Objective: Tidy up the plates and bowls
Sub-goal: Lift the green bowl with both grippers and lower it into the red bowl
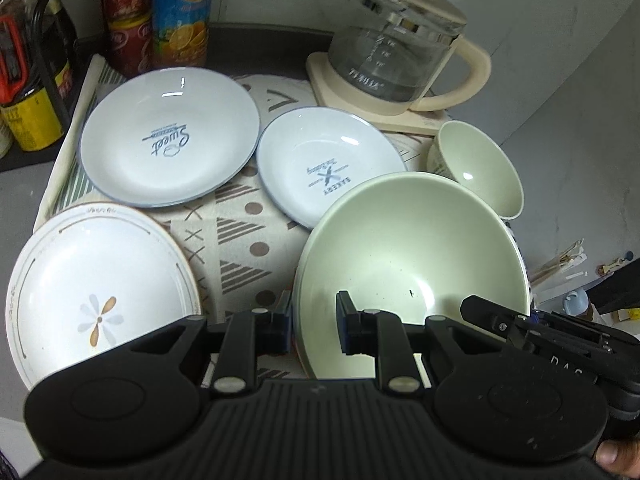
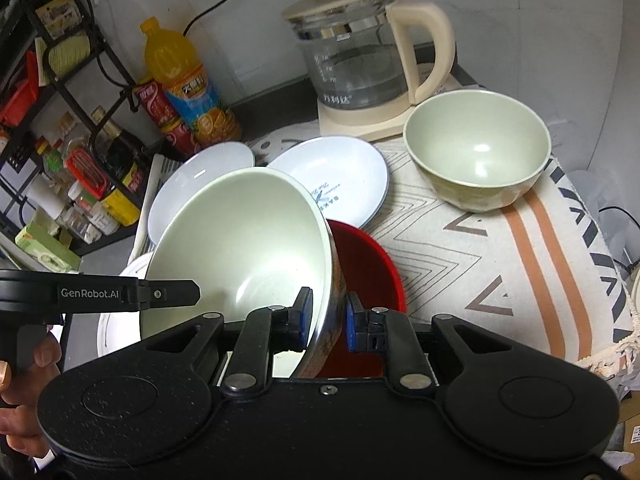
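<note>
A large pale green bowl (image 1: 412, 260) (image 2: 244, 236) is held tilted over a red bowl (image 2: 368, 268). My left gripper (image 1: 314, 330) has its fingers on either side of the bowl's left rim. My right gripper (image 2: 328, 320) grips its right rim, one finger inside and one outside. A small green bowl (image 1: 476, 168) (image 2: 476, 152) stands upright at the right. Two blue-rimmed white plates (image 1: 172, 140) (image 1: 328, 164) lie behind on the patterned cloth (image 1: 232, 232). A flower-print plate (image 1: 96, 288) lies at the front left.
A glass kettle on a cream base (image 1: 396, 52) (image 2: 360, 52) stands at the back right. Drink bottles (image 1: 180, 12) (image 2: 188, 84) and a black rack with jars (image 2: 60, 120) stand at the back left. The cloth's right edge (image 2: 600, 280) drops off.
</note>
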`<state>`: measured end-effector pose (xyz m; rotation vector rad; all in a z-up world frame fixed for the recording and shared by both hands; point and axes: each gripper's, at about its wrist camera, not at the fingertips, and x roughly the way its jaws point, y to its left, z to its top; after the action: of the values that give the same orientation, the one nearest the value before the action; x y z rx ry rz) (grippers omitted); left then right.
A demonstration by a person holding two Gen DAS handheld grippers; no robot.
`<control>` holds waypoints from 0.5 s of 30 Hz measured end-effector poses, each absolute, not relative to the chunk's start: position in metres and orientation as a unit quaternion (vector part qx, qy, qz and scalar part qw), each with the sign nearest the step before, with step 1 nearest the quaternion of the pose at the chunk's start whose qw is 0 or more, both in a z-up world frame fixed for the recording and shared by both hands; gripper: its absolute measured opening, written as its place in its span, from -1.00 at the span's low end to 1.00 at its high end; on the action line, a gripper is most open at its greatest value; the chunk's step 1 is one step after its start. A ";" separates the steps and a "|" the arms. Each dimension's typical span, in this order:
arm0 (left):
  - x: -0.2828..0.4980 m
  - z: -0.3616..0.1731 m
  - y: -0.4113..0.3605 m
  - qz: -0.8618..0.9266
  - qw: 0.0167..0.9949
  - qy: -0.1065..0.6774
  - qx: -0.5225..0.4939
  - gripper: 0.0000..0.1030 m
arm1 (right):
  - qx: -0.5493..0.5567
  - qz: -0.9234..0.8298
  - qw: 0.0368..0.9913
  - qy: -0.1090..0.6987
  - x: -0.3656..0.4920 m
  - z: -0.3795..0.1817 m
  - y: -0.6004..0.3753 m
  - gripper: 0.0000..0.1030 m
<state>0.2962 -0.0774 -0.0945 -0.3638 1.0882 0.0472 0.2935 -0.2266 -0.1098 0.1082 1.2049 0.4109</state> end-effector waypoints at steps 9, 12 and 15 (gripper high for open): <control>0.302 -0.105 -0.079 0.034 0.830 0.526 -0.180 -0.61 | 0.028 0.198 0.785 0.586 0.299 -0.122 -0.221 -0.57; 0.303 -0.108 -0.080 0.038 0.828 0.528 -0.184 -0.61 | 0.022 0.199 0.782 0.590 0.301 -0.125 -0.221 -0.55; 0.305 -0.109 -0.082 0.044 0.831 0.526 -0.179 -0.60 | 0.018 0.199 0.781 0.592 0.303 -0.128 -0.223 -0.50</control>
<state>0.3046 -0.0818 -0.1085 -0.3788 1.1154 0.0929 0.3025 -0.2231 -0.1276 0.0396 1.2782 0.4306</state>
